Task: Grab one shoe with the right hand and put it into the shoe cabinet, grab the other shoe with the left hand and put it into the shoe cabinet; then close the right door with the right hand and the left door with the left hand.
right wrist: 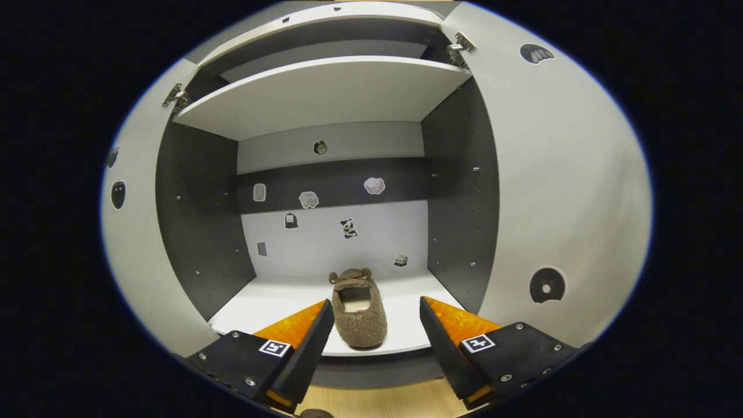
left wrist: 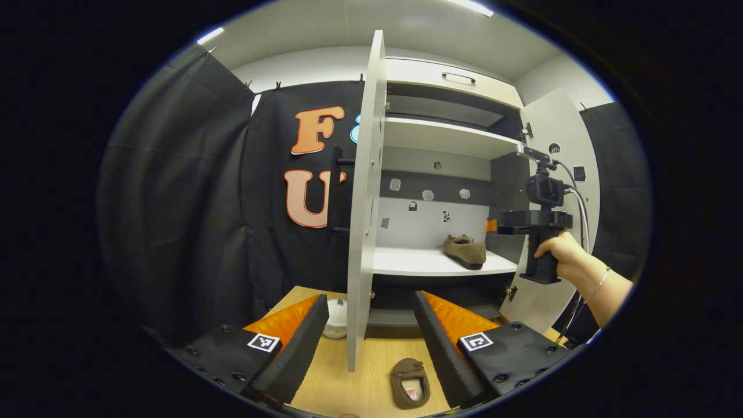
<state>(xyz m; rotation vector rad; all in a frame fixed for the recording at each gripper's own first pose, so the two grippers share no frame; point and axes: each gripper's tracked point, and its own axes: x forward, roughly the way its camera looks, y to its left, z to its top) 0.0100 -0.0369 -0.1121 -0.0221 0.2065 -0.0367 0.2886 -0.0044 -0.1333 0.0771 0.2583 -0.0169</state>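
One brown fuzzy shoe (right wrist: pixel 360 319) lies on the lower shelf (right wrist: pixel 267 302) of the open shoe cabinet, toe toward the back. My right gripper (right wrist: pixel 376 302) stands open around its heel end; the shoe is close to the left finger and apart from the right one. From the left gripper view, that shoe (left wrist: pixel 465 251) rests on the shelf while a hand holds the right gripper (left wrist: pixel 493 226) just right of it. The other brown shoe (left wrist: pixel 410 383) lies on the wooden table (left wrist: pixel 336 377), near the right finger of my open left gripper (left wrist: pixel 369 297).
The cabinet's left door (left wrist: pixel 365 203) stands edge-on straight ahead of the left gripper, its dark handle (left wrist: pixel 335 191) on the left face. The right door (left wrist: pixel 557 174) is swung wide open. A small white object (left wrist: pixel 336 318) sits on the table behind the left door. An upper shelf (right wrist: pixel 325 93) spans the cabinet.
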